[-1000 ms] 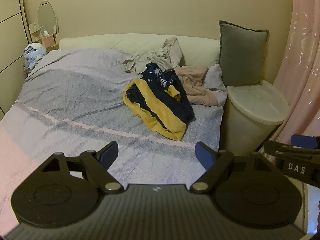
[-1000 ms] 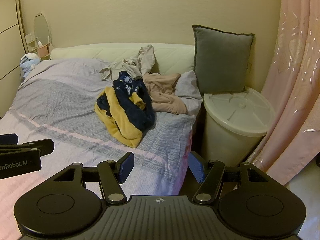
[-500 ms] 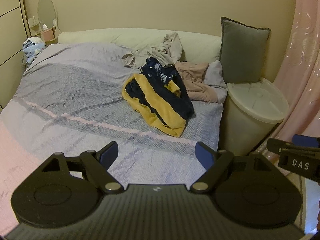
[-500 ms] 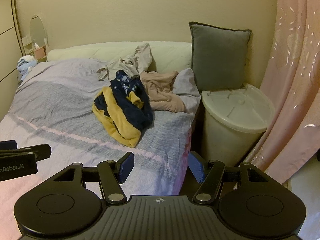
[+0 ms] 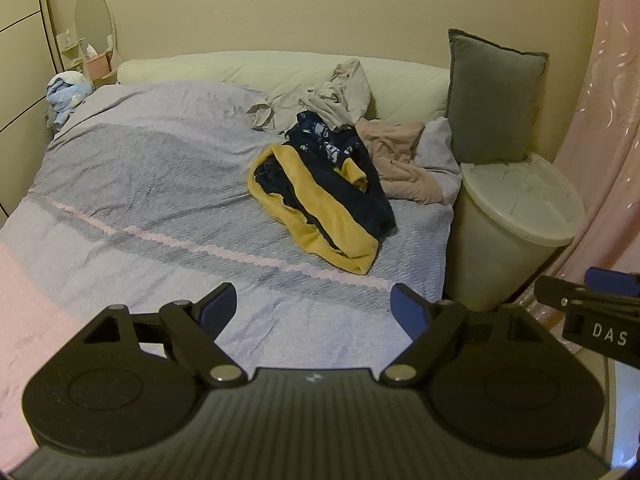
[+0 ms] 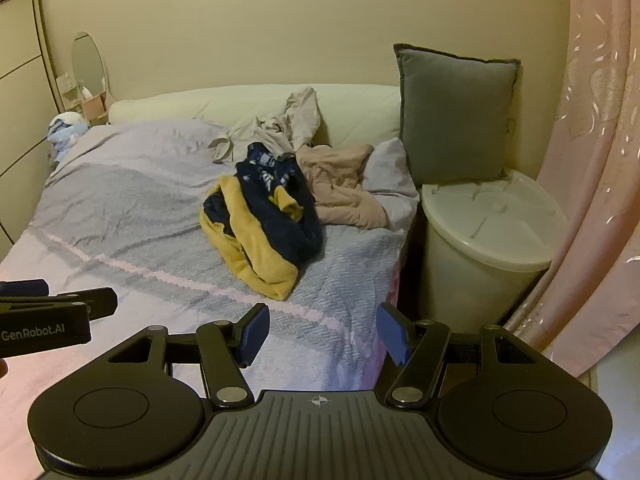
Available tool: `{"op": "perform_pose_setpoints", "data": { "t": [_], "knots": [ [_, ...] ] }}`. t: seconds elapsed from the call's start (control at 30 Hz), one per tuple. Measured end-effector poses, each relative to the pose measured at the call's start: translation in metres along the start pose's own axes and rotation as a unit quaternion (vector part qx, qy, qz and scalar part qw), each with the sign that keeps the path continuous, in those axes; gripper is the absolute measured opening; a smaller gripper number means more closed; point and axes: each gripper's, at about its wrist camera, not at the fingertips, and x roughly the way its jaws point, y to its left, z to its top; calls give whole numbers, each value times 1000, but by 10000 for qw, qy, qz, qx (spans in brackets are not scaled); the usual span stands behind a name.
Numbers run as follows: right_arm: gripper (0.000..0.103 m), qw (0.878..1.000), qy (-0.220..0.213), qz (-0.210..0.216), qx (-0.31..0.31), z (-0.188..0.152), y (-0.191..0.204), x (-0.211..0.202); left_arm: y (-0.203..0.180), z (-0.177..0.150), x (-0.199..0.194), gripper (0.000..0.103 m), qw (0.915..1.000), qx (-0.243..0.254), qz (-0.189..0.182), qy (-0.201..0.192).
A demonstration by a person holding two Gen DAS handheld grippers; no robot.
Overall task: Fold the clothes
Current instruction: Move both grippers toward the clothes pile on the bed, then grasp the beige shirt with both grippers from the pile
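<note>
A crumpled navy-and-yellow fleece garment [image 5: 320,204] is seen lying on the grey striped bedspread [image 5: 140,184], well ahead of the left gripper [image 5: 312,308] and right gripper [image 6: 320,332]; both jaws are spread, nothing held.

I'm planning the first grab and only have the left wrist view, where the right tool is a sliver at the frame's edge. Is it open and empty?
Observer: Yes. In the right wrist view, the right tool has its jaws apart with nothing between them.
Operator: What is it pointing over?
Observer: The right edge of the bedspread. Its right finger shows against the dark gap beside the white bin.
Operator: How does my left tool look from there?
Observer: The left tool shows side-on at the left edge, roughly alongside the right one and well short of the yellow and navy garment.
</note>
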Motion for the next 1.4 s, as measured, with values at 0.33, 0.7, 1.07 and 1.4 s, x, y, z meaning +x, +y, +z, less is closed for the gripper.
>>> {"op": "perform_pose_setpoints", "data": {
  "t": [0.33, 0.7, 1.07, 1.4],
  "knots": [
    [63, 9996, 240, -121, 39, 4, -3, 20, 0, 12, 14, 82, 9999, -24, -38, 137],
    [60, 9991, 396, -158, 38, 16, -13, 47, -1, 25, 41, 82, 9994, -69, -95, 318],
    [58, 9984, 542, -94, -90, 42, -30, 91, -19, 53, 84, 79, 9987, -98, -77, 494],
    [58, 9965, 833, 35, -114, 84, -76, 167, -62, 104, 163, 78, 9967, -49, -138, 799]
  ]
}}
